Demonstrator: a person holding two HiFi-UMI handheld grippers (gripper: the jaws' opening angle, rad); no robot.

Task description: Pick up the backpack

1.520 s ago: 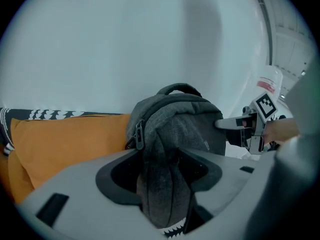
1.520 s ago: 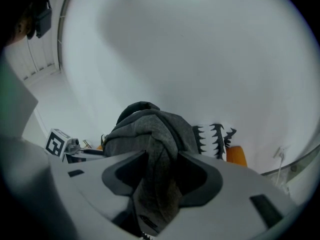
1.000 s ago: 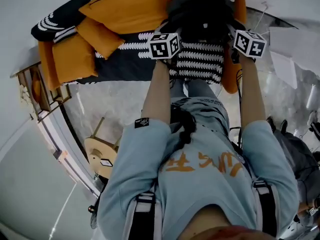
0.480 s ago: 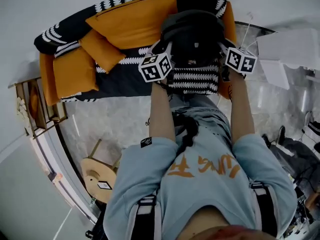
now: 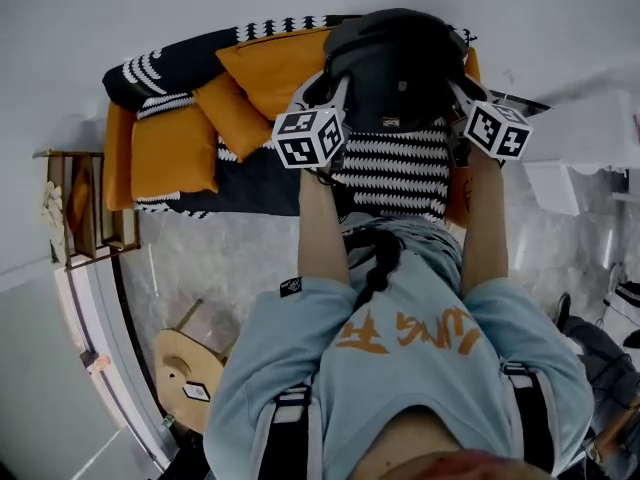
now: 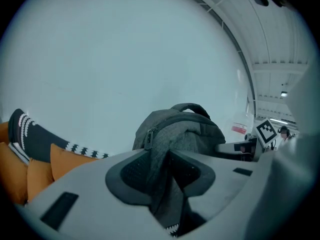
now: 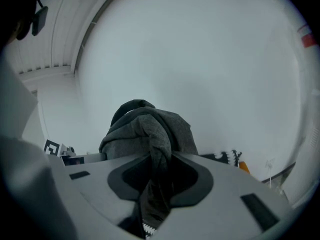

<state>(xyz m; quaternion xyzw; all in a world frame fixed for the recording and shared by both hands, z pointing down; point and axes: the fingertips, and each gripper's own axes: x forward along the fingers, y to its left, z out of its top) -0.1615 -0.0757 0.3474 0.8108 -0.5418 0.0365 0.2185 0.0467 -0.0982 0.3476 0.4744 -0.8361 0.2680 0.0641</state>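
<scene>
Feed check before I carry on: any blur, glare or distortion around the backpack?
Head view: heavy fisheye bending, dim flat light, the backpack dark with little surface detail, no motion blur. Left gripper view: black circular vignette, backpack weave sharp, no glare. Right gripper view: same vignette, fabric darker and shadowed low in frame.

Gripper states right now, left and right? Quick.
Left gripper: jaws have just been closing, clamped on a fold of the backpack.
Right gripper: closed on backpack fabric too.
</scene>
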